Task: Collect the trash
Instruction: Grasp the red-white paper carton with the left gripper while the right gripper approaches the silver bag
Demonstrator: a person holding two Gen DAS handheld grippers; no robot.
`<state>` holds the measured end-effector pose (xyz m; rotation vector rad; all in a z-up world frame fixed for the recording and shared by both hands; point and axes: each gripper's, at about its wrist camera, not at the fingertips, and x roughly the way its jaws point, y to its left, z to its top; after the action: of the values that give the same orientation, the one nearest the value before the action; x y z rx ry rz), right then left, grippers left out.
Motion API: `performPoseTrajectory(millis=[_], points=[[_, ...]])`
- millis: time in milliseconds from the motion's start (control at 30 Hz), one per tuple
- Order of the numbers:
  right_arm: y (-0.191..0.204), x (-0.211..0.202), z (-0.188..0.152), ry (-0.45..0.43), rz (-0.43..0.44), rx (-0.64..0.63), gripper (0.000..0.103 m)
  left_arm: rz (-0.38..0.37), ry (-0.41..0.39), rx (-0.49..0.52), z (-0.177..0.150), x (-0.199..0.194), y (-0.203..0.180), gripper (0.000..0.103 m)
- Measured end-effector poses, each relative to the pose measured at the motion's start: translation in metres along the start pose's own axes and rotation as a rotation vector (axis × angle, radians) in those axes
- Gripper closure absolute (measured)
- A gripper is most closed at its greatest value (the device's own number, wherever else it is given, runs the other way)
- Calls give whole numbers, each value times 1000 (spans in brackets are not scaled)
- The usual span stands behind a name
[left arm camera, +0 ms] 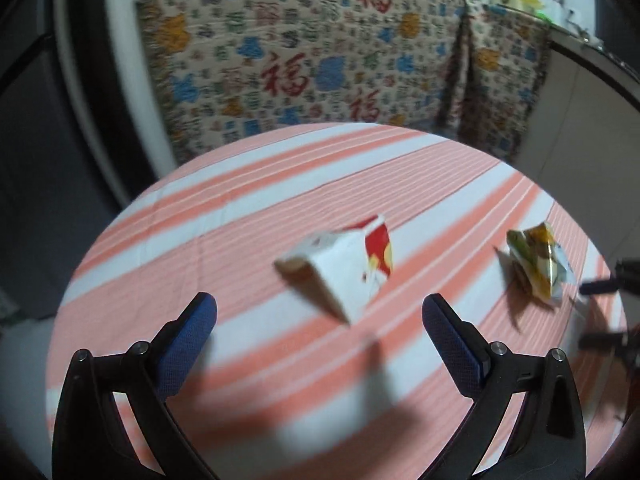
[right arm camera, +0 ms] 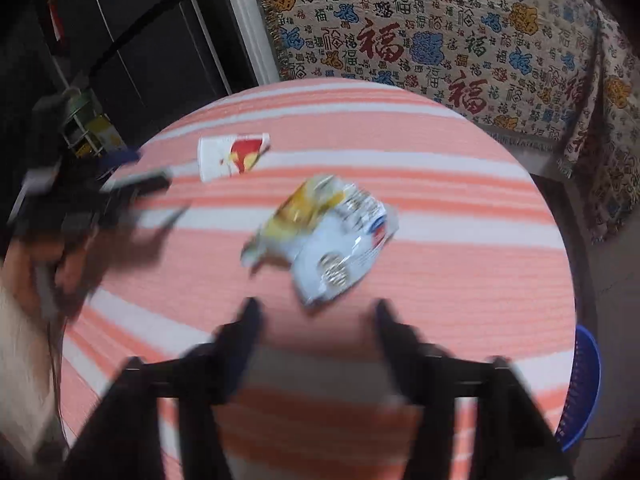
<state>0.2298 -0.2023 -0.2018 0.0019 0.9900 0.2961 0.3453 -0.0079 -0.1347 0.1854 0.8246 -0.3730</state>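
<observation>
A round table (left arm camera: 248, 184) under a pink-and-white striped cloth fills both views, with a patterned blanket (right arm camera: 440, 40) draped over furniture behind it and a blue basket (right arm camera: 586, 384) peeking out at the table's right edge in my right wrist view.

What worries me first is the blur. Both views are smeared, so I judge both hands are in motion, and closing on anything while I can't fix its edges risks a pinch on cloth instead of trash. The striped cloth looks loose enough to bunch up under a fingertip and drag the pieces with it.

The crumpled snack wrapper (right arm camera: 324, 240) is thin and springy; I expect a grip on one corner could let it slide free or unfold. The white and red carton (left arm camera: 344, 268) looks flattened and light, so a nudge from one finger may skate it toward the far rim instead of seating it between the two.

My left hand-held gripper (left arm camera: 320, 320) stands wide with nothing between its blue pads; the carton lies just ahead of the fingertips, a little right of centre, not touched as far as I can see. My right hand-held gripper (right arm camera: 316, 312) is also spread apart and empty, and the wrapper's near corner sits just ahead of its tips, roughly on the centre line. From the right wrist view the carton (right arm camera: 232, 156) lies well beyond the wrapper, near the left one.
</observation>
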Motion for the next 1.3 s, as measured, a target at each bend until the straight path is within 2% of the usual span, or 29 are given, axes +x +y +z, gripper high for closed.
performPoseTrajectory(millis=[100, 133, 233, 300, 333, 400, 433, 500, 567, 667, 800, 833, 867, 933, 1000, 1033, 1200, 1300], points=[[2, 3, -26, 29, -12, -21, 34, -51, 39, 69, 14, 30, -4, 1], [6, -2, -32, -17, -38, -45, 34, -65, 56, 112, 18, 40, -9, 1], [16, -3, -39, -41, -95, -88, 32, -76, 75, 216, 15, 53, -27, 2], [20, -2, -44, -75, -114, -89, 24, -71, 86, 242, 9, 55, -33, 22], [22, -1, -42, -76, -127, -105, 24, -70, 66, 226, 9, 52, -32, 26], [21, -3, -42, -74, -121, -101, 24, -87, 36, 165, 7, 44, -25, 47], [18, -2, -41, -75, -111, -92, 24, -96, 23, 132, 6, 38, -21, 52], [20, -3, -42, -75, -116, -95, 24, -100, 13, 54, -1, 27, -14, 70], [21, -3, -43, -75, -118, -97, 24, -71, 10, -21, -13, 12, -15, 74], [20, -1, -41, -77, -111, -95, 24, -17, 22, -114, -40, -12, -24, 75], [20, -1, -43, -86, -117, -99, 24, 42, 33, -220, -78, -49, -39, 74], [21, -2, -43, -89, -118, -98, 24, 52, 29, -231, -84, -56, -43, 70], [21, -2, -43, -90, -119, -98, 24, 67, 22, -242, -90, -62, -45, 61], [20, -1, -42, -90, -120, -98, 24, 66, 4, -244, -98, -70, -48, 55], [20, -2, -42, -90, -120, -99, 24, 69, 14, -221, -102, -68, -47, 22], [20, -2, -42, -90, -119, -99, 23, 72, 19, -212, -102, -66, -46, 16], [20, -2, -41, -80, -110, -117, 22, 90, 40, -130, -96, -47, -50, 5], [18, -1, -32, -49, -109, -95, 22, 130, 95, -107, -92, -27, -52, 5]])
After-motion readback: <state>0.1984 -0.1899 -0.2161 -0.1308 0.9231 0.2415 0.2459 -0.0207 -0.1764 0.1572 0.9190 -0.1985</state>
